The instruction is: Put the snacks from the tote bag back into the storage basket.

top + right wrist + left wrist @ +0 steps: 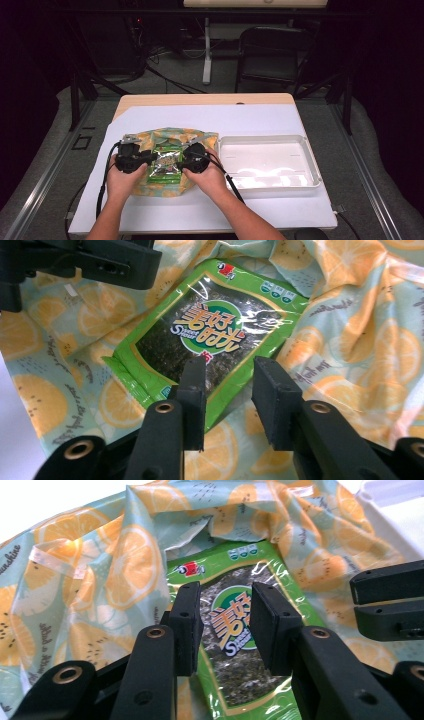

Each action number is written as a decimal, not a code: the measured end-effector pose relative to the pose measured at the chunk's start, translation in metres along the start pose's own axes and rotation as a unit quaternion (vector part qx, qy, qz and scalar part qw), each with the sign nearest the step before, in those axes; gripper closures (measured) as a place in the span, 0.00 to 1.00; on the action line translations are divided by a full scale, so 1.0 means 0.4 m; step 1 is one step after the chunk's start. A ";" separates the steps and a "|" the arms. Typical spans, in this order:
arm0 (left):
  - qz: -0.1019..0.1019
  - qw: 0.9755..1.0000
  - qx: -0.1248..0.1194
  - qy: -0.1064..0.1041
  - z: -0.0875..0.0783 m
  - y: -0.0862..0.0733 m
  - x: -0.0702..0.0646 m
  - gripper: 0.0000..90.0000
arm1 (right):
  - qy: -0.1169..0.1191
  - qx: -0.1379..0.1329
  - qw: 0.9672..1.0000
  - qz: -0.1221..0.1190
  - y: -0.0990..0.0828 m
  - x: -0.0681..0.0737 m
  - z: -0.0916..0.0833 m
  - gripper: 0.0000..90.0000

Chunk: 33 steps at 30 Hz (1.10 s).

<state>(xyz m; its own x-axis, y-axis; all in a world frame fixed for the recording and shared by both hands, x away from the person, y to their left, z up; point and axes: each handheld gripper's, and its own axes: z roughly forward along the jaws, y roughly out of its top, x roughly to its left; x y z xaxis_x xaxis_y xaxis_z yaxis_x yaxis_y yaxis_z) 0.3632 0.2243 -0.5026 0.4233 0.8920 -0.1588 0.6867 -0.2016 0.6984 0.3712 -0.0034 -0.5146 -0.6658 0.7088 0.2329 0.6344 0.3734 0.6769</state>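
seaweed pack sat on the lemon-print cloth, grippers parked either side

the white table (280,117) is covered at its near left by the cloth (150,137), with a white tray (270,141) just right. the green seaweed packet (167,161) is laid mid-cloth. left gripper (148,159) and right gripper (184,161) are held half open, nothing clamped.
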 end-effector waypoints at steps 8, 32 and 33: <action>0.010 1.000 0.017 0.016 0.010 -0.005 0.005 0.69 | -0.007 -0.003 1.000 0.013 -0.002 0.011 0.018 0.77; -0.001 0.999 0.031 0.008 0.013 -0.018 0.020 0.62 | -0.039 0.023 0.999 0.018 -0.006 -0.003 0.066 0.76; -0.002 0.999 0.031 0.006 0.013 -0.018 0.020 0.62 | -0.039 0.030 0.999 0.014 -0.006 -0.005 0.066 0.77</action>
<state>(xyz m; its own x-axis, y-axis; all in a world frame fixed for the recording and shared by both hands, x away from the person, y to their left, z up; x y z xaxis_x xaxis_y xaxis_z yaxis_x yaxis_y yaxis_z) 0.3646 0.2310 -0.5125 0.4128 0.8980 -0.1526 0.7241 -0.2219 0.6530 0.3815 0.0101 -0.5351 -0.6165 0.7629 0.1948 0.6761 0.3861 0.6276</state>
